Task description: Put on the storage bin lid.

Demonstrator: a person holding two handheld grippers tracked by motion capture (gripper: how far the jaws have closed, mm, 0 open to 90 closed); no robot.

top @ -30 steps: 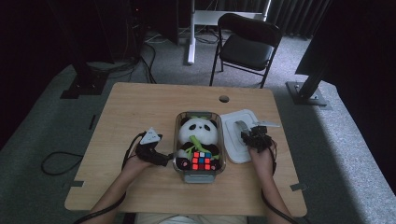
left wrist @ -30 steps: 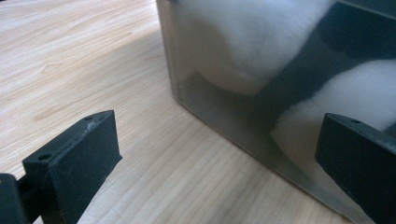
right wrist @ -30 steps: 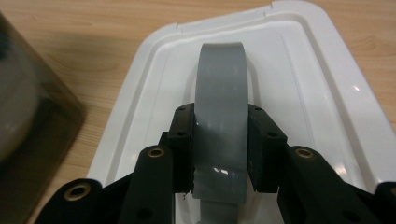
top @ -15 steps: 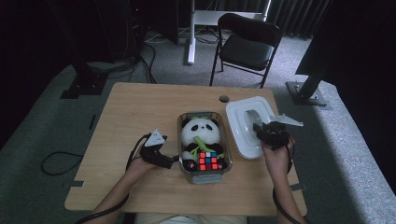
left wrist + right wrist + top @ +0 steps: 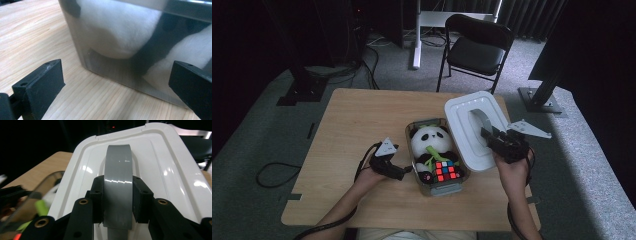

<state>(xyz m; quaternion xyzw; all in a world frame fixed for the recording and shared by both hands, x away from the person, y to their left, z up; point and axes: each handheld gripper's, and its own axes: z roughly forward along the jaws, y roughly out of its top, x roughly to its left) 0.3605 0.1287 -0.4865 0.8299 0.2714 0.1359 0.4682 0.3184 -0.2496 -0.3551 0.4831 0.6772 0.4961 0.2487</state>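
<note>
The white rectangular plastic lid with its grey arched handle is up off the desk, tilted on its near edge just right of the clear plastic storage box, one long side close over the box's right rim. The right gripper holds it by that handle: in the right gripper view the two black fingers press on either side of the grey strap, narrow and clamped. The box itself stands on the light wooden desk, stuffed with a black-and-white plush panda holding something green, and a colourful puzzle cube at the near end. The left gripper rests low on the desk against the box's left wall, its fingers spread wide with the clear wall just ahead of them and nothing gripped; it looks posted there to steady the box. Judging by this, the step in hand is carrying the lid over to close the box. The next move calls for swinging the lid left, levelling it flat above the rim, and matching its corners to the box before lowering; the panda's head stands tall, so it may need pressing down for the lid to seat.
</note>
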